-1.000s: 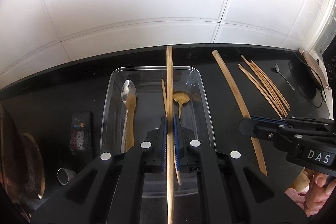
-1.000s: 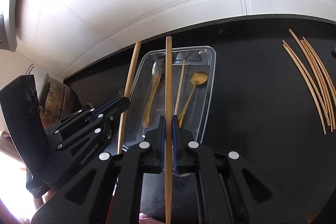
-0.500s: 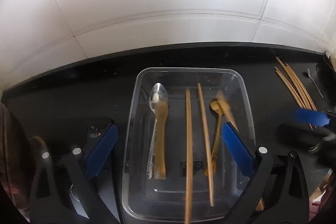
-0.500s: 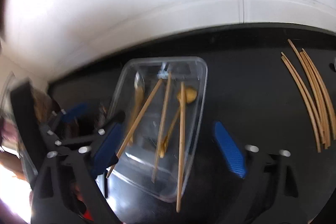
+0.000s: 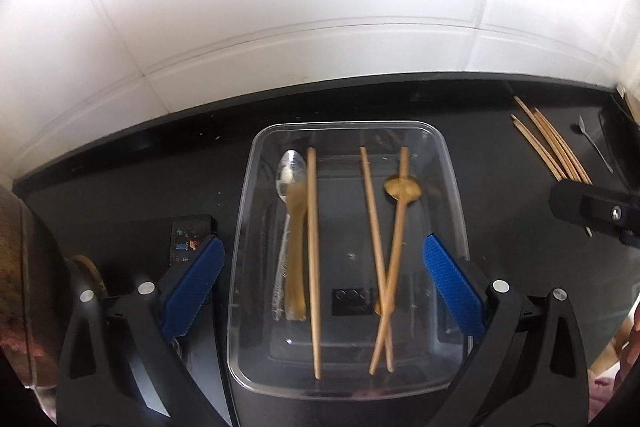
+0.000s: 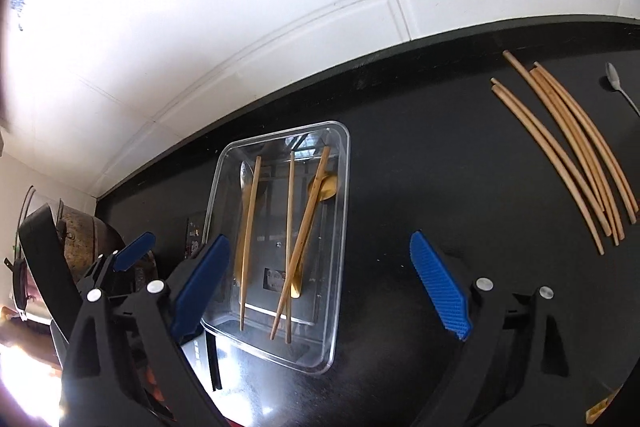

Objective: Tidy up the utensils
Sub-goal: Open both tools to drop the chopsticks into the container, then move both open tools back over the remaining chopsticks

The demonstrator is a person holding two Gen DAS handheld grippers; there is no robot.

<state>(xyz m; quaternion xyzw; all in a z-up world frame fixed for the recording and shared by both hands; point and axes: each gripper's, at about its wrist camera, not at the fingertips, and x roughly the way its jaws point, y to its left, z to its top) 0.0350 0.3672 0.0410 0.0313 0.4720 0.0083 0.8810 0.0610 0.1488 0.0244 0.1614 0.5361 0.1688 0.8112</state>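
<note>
A clear plastic container (image 5: 452, 163) sits on the black counter. In it lie a silver-bowled spoon (image 5: 290, 167), a gold spoon (image 5: 402, 188) and three wooden chopsticks: one straight (image 5: 313, 247), two crossed (image 5: 374, 227). My left gripper (image 5: 323, 241) hangs open above the container's near half, nothing between its blue pads (image 5: 192, 291). My right gripper (image 6: 320, 237) is open too, over the container's (image 6: 340, 211) right rim and empty. Several loose chopsticks (image 6: 568, 147) and a small silver spoon (image 6: 618, 83) lie on the counter to the right.
A white tiled wall backs the counter. A dark, rusty pot (image 5: 20, 267) stands at the left, with a small dark packet (image 5: 190, 239) beside the container. A person's hand (image 5: 632, 339) shows at the lower right edge. Bare black counter (image 6: 420, 155) separates container and loose chopsticks.
A second ago each gripper was shut on one chopstick above the container. Both have opened wide, and the two chopsticks have dropped into the container and settled there.
</note>
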